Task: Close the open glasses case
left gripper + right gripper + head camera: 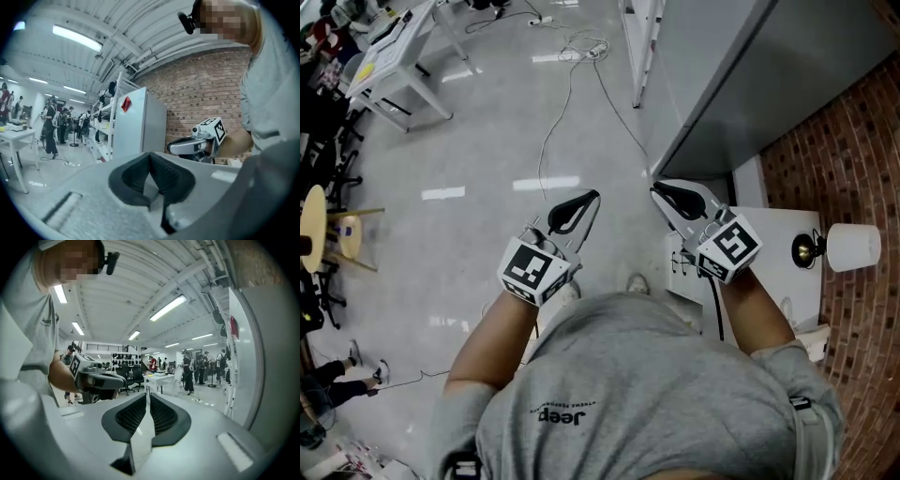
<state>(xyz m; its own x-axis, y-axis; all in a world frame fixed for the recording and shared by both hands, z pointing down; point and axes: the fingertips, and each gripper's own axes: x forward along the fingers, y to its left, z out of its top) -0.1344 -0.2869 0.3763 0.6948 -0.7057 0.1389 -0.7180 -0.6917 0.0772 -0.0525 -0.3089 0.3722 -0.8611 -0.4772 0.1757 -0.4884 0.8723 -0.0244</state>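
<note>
No glasses case shows in any view. In the head view both grippers are held up in front of the person's chest, over the shiny floor. The left gripper [592,196] has its black jaws pressed together with nothing between them; its own view shows the pads meeting [150,158]. The right gripper [655,188] points the same way beside it. In its own view the right gripper [146,397] has only a thin slit between its pads, and they hold nothing. Each gripper appears in the other's view: the right gripper [193,146] and the left gripper [100,380].
A white side table [780,228] with a small lamp [847,246] stands at the right against a brick wall [853,141]. A tall grey cabinet [741,75] rises ahead. Cables [572,84] trail across the floor. A white desk [394,56] and a wooden stool [314,225] are far left.
</note>
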